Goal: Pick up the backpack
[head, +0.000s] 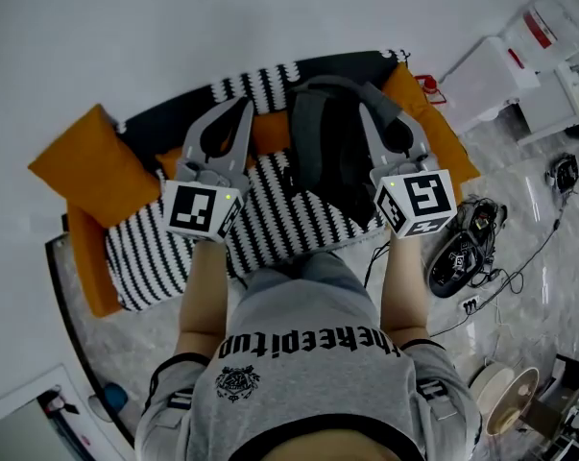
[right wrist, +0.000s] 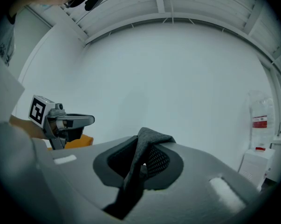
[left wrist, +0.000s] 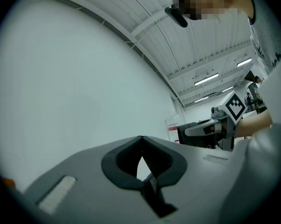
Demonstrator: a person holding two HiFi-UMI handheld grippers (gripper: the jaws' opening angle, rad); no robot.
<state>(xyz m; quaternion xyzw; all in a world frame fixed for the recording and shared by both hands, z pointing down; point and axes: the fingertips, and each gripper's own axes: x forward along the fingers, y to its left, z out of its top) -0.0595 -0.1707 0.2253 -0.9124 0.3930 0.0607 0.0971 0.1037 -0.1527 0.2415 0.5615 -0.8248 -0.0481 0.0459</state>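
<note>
Now my right gripper is clamped on the grey strap of the backpack, which hangs over the striped sofa, my left gripper is pinched together on nothing, and I judge the lift under way, needing a steady upward pull.

I note the striped sofa: an orange cushion lies at its left end, and the backpack is right of its centre.

Matt dark woven cloth and mesh backpack strap, smooth matt grey plastic right claw.
</note>
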